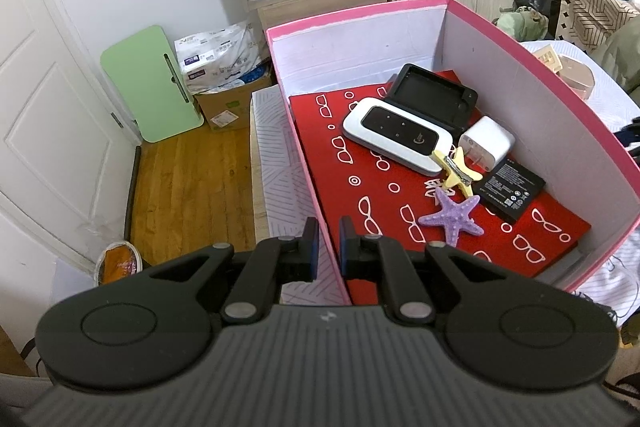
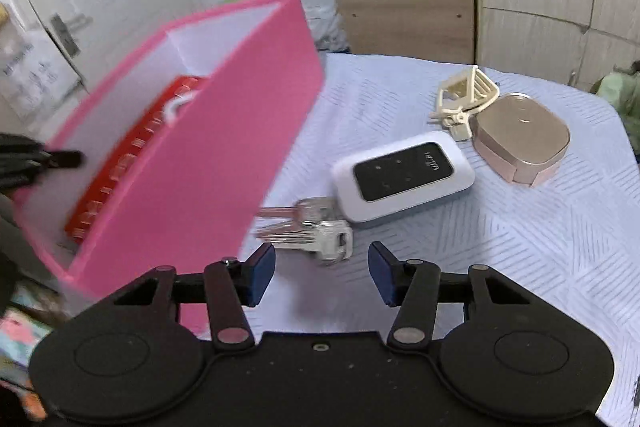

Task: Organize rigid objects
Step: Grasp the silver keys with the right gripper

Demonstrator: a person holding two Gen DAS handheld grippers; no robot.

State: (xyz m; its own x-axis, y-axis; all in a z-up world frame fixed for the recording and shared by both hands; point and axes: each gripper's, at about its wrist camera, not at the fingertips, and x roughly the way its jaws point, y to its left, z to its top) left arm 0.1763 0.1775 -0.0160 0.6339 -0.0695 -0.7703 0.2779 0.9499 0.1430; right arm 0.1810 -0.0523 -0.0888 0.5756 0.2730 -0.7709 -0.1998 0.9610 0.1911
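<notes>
On the patterned cloth (image 2: 500, 247), a pink box (image 2: 192, 163) stands at left. Left gripper (image 1: 329, 247) pinches the box's near wall, jaws nearly closed on it. Just right of the box lie keys (image 2: 316, 231), then a white router (image 2: 402, 181). Right gripper (image 2: 322, 275) hovers half open over the keys, holding nothing. Next move, likely: lower, straddle the keys, close.
</notes>
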